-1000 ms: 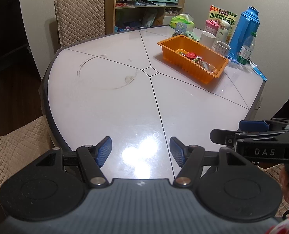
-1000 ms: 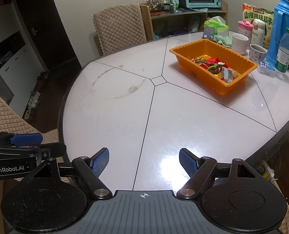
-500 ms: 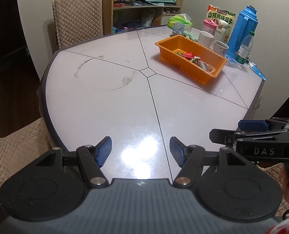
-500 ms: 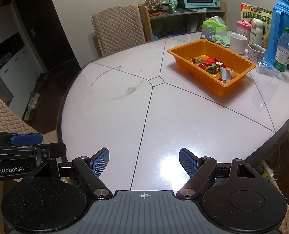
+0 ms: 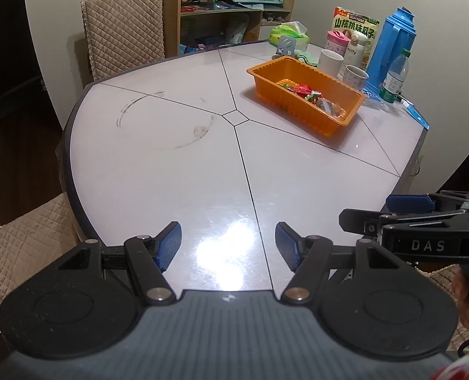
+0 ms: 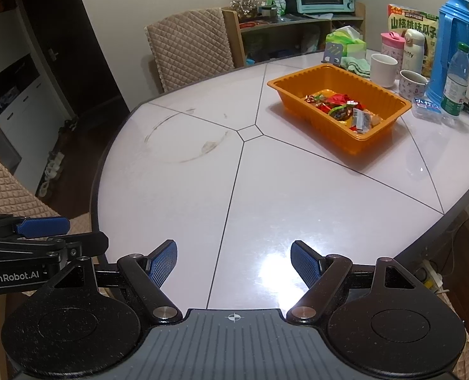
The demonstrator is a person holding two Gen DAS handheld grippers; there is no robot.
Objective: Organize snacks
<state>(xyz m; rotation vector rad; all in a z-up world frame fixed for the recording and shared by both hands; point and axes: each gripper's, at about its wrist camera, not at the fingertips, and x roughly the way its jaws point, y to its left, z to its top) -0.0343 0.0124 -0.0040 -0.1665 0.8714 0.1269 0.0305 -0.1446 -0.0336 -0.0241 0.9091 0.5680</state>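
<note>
Item: snacks, a small heap of wrapped sweets and bars in red, green, yellow and silver foil or film, lying loose in the tray. Location: the heap fills the middle and right part of the tray floor; the end nearer the chair is bare. Tray: orange, thin ribbed plastic, rectangular, sitting on the far right part of the table, just before the mugs, flask and bottle. Handling, as judged: each sweet is light and small, with crinkly, slick wrapping that may slip or twist between pads; take one across its body, not by a twisted end, and from the top of the heap so neighbours are not dragged along. The tray looks light and flexible; a pinch on its rim would likely bend it or slide it over the glossy tabletop. Left gripper: jaws apart, nothing between them, over the near table edge. Right gripper: jaws apart, empty, likewise over the near edge, well short of the tray. No loose snacks show on the table outside the tray.
</note>
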